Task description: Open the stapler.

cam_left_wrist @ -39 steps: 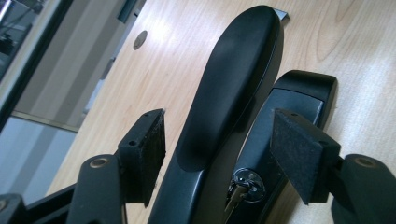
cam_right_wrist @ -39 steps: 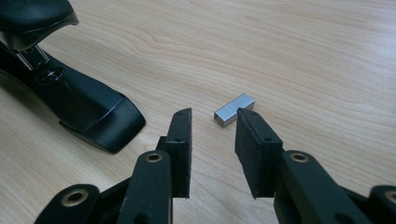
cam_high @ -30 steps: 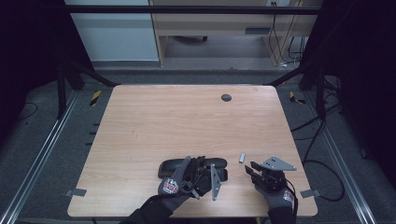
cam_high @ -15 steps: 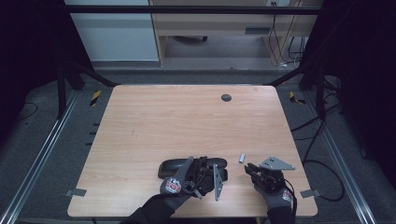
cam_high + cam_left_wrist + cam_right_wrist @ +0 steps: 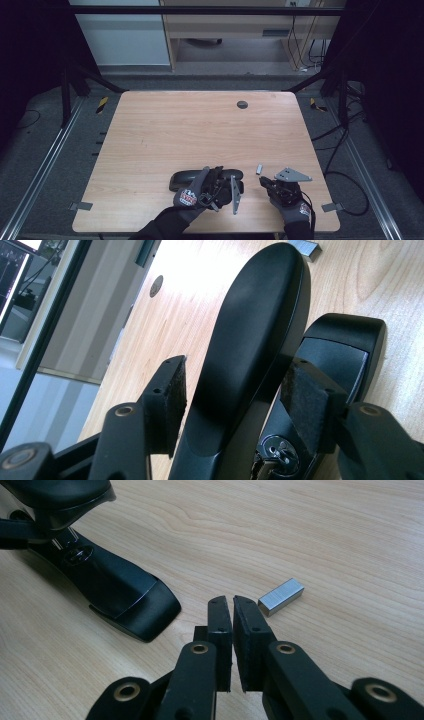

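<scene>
Loading the black stapler (image 5: 205,179) with the block of staples (image 5: 259,169) looks like the work in hand, and it is at the opening stage. The stapler lies near the front edge of the tabletop (image 5: 200,130), its top arm swung up from the base. The left hand-held gripper (image 5: 235,400) straddles that raised arm; its jaws have just been closing, yet a gap shows at the left pad (image 5: 170,400), so no firm clamp is visible. The right hand-held gripper (image 5: 232,630) has just been closing too, nearly together on nothing, the staples lying just beside its tips. Next, I judge, it must reopen, shift over the staples and pinch them squarely.
</scene>
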The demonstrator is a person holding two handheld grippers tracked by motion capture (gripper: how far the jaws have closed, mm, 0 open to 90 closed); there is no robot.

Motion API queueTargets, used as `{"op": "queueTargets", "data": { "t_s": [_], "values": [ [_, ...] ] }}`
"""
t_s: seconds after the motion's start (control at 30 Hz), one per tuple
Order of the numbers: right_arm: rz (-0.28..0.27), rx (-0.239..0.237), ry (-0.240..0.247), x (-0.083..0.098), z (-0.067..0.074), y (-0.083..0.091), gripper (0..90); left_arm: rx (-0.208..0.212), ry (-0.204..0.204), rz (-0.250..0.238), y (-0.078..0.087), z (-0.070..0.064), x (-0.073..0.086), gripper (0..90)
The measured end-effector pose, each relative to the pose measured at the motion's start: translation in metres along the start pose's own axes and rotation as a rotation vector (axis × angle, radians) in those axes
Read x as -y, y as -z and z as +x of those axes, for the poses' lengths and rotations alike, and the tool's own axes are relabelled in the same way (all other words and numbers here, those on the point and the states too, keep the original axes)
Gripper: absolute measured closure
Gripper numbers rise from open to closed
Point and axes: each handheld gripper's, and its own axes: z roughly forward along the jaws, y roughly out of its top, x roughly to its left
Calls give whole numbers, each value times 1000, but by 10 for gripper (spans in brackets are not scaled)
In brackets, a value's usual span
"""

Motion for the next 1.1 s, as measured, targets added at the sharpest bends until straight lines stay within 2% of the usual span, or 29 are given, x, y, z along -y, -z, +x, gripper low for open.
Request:
{"op": "queueTargets", "data": {
  "t_s": [0.5, 0.73, 1.1],
  "values": [
    [10, -21, -6, -1, 4, -5, 900, -17, -18, 7, -2, -3, 1, 495],
    [-2, -49, -19, -1, 5, -8, 900, -32, -29, 8, -3, -5, 1, 503],
    [-11, -96, -37, -3, 17, -18, 900, -43, -38, 5, -3, -6, 1, 514]
  ]
}}
